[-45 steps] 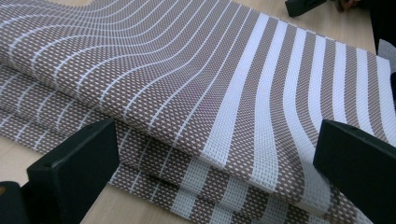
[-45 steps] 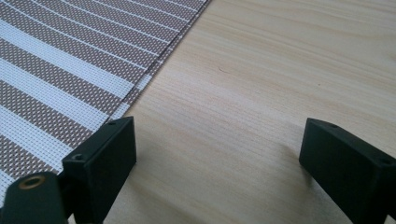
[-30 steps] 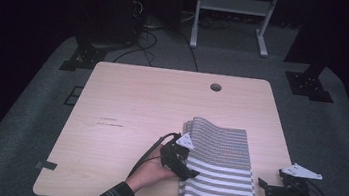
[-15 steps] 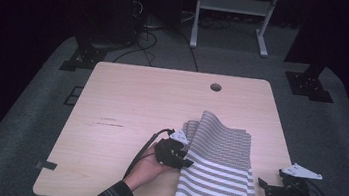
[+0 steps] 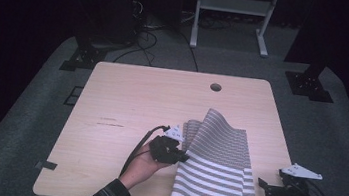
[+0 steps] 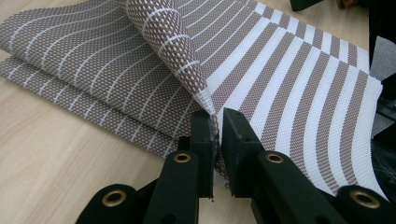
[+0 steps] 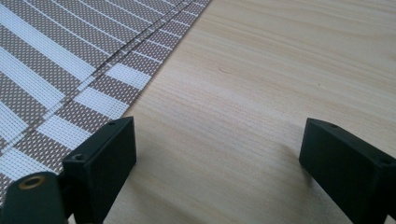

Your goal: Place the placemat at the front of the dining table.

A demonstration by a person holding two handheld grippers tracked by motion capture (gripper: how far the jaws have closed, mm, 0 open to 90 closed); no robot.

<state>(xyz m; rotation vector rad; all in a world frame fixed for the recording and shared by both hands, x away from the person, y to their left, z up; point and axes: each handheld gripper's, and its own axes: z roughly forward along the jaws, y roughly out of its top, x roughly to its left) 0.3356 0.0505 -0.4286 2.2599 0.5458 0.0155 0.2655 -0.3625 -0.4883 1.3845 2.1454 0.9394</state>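
A brown-and-white striped woven mat [image 5: 218, 176] lies on the near right part of the wooden table [image 5: 162, 101]. My left gripper [image 5: 183, 155] is at the mat's left edge. Its jaws have just been closing, and in the left gripper view the left gripper [image 6: 215, 130] is shut on a pinched corner of the mat [image 6: 289, 79], which rises in a curl above the jaws. My right gripper [image 5: 265, 184] rests just off the mat's right edge. In the right gripper view the right gripper [image 7: 217, 149] stands open over bare wood, with the mat [image 7: 56, 70] beside its left jaw.
A round cable hole [image 5: 215, 87] sits near the table's far edge. Past the table are a dark floor, cables and a white stand [image 5: 228, 14]. The table's near edge runs close under both hands.
The left gripper has shut on the mat's left edge and lifted it, so the mat's far part now rises in a fold. The right gripper has not moved.
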